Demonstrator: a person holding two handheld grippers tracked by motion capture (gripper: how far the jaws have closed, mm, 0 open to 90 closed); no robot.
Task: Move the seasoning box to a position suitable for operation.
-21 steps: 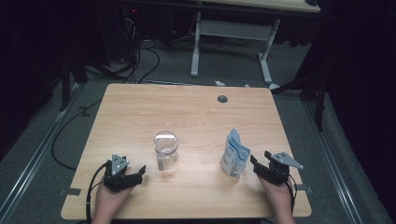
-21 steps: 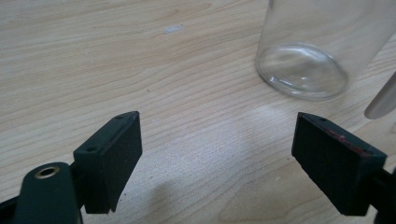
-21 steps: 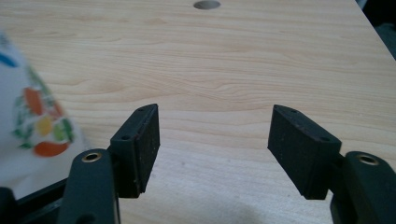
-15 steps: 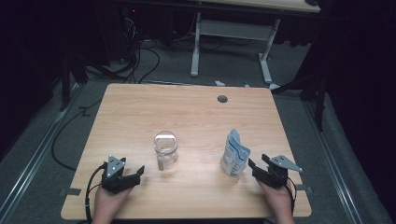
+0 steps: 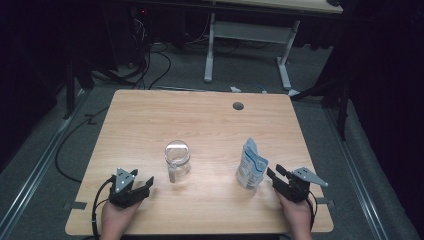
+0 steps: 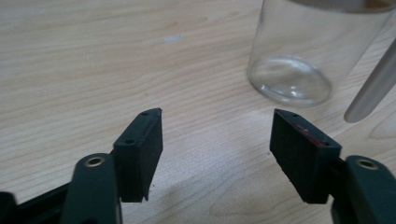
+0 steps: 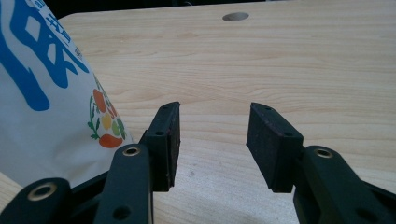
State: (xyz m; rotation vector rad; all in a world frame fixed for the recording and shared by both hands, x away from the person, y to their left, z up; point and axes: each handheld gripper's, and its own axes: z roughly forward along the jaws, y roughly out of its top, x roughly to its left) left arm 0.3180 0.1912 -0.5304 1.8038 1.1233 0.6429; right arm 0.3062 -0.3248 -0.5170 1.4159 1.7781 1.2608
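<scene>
While both hand-held grippers wait spread and empty near the surface's (image 5: 210, 120) front edge, left (image 5: 144, 186) faces the jar (image 5: 177, 159), right (image 5: 273, 176) sits just beside the pouch (image 5: 251, 165), ready to grab.

Pouch (image 7: 42, 112) print: large blue characters, cropped by the frame edge, not legible.
Pouch emblem: small multicoloured orange, yellow and green motif, no readable wording.
Glass jar (image 5: 177, 159): no marking.

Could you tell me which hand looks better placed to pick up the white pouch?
Probably the right. Its tongs stand open right beside the pouch, while the left tongs sit nearer the glass jar.
</scene>
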